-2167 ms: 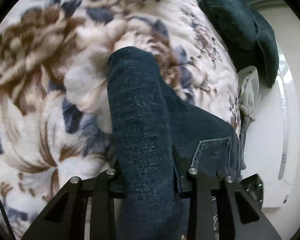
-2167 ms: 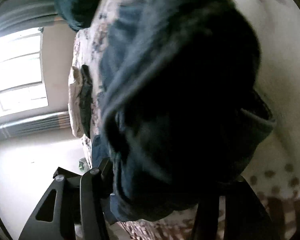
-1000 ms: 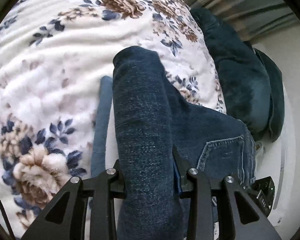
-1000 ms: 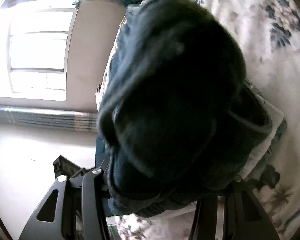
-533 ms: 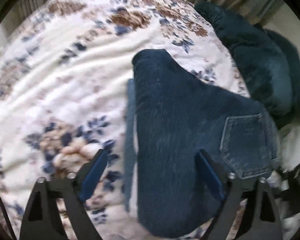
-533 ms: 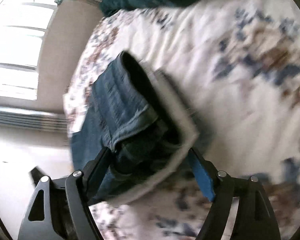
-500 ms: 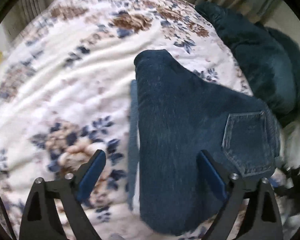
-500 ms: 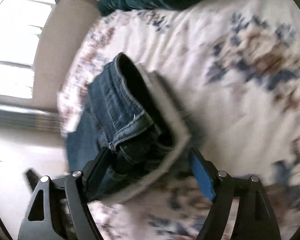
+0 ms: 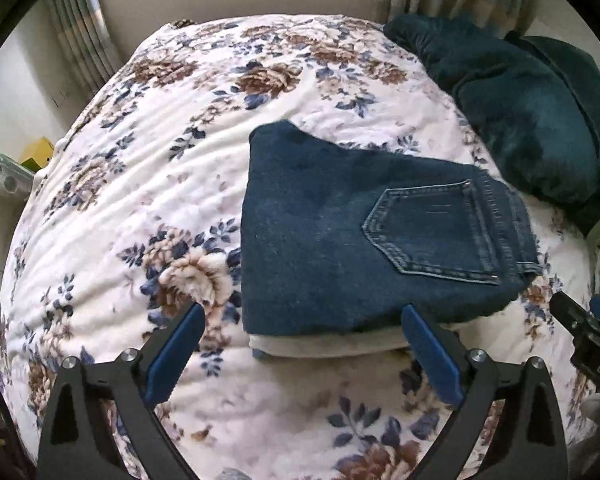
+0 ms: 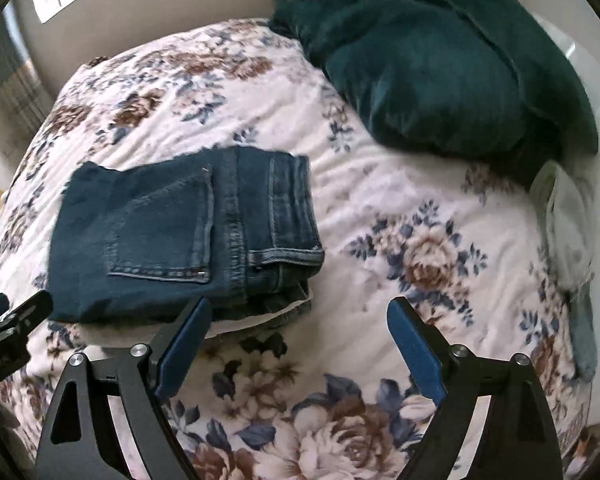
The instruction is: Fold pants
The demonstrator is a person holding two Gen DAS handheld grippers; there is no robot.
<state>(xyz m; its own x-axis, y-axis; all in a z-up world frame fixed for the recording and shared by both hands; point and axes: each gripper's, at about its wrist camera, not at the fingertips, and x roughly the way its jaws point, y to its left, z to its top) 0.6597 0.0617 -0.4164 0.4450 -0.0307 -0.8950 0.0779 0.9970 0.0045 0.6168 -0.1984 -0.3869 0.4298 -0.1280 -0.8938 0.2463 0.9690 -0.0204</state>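
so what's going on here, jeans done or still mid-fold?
A person with a handheld gripper in each hand is folding pants on a bed with a floral blanket. The jeans lie in a compact folded stack, back pocket up, beside dark teal pillows. The left gripper and right gripper hang above the blanket with their jaws opening and nothing between them. Neither touches the jeans. The fold looks finished.

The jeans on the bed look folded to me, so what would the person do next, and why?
Probably just draw both grippers back. The jeans lie as a compact folded stack on the floral blanket, pocket up. The left gripper and right gripper are both opening, nothing between their pads, so little seems left to do.
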